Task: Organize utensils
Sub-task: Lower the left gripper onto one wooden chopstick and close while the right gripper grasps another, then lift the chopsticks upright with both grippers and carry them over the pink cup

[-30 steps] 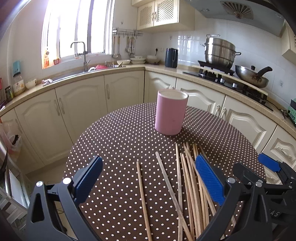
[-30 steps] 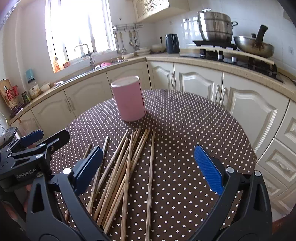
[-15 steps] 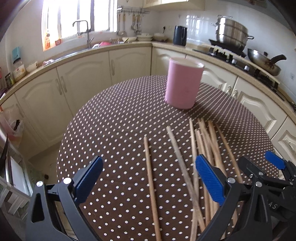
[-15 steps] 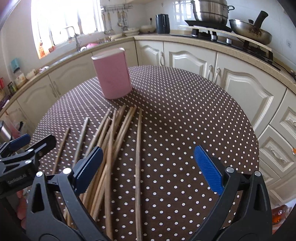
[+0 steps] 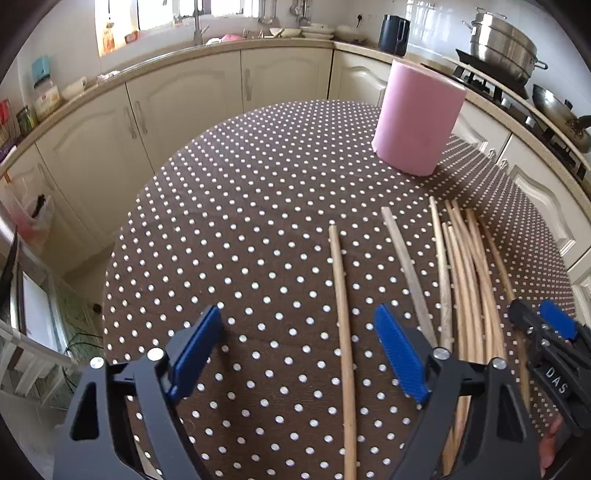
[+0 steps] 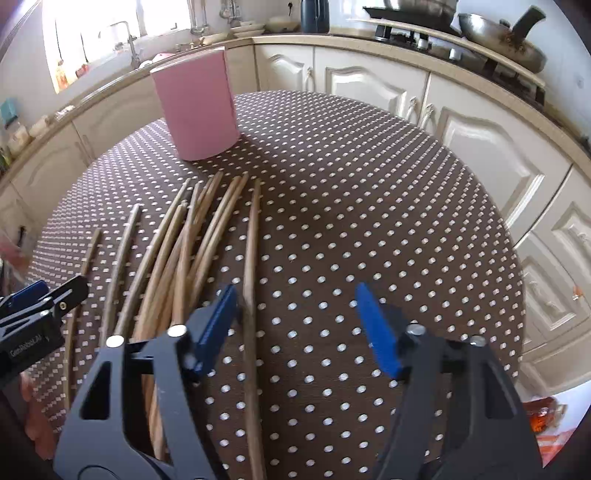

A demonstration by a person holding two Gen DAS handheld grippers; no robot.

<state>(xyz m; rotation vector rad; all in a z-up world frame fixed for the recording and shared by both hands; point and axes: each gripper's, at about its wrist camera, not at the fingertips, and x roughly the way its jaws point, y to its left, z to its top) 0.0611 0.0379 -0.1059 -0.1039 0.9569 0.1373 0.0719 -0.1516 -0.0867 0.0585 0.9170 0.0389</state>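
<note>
Several wooden chopsticks [image 5: 465,280] lie side by side on the round brown polka-dot table [image 5: 240,221]; they also show in the right wrist view [image 6: 184,251]. A pink cylindrical holder [image 5: 417,118] stands upright at the far side, also in the right wrist view [image 6: 197,107]. My left gripper [image 5: 295,354] is open low over the table, with the leftmost single chopstick [image 5: 341,310] between its fingers. My right gripper [image 6: 297,328] is open low over the rightmost chopstick [image 6: 251,280], which lies just inside its left finger [image 6: 218,325]. Each gripper shows in the other's view.
Cream kitchen cabinets [image 5: 184,96] curve round behind the table, with a sink [image 5: 207,40] under the window, a black kettle [image 5: 393,33], and a steel pot [image 5: 502,48] and wok [image 6: 498,48] on the stove. The table's right edge [image 6: 517,266] drops off towards drawers.
Both grippers have tilted down and come lower and closer to the chopsticks. Their jaws have narrowed somewhat, each around an outer chopstick.
</note>
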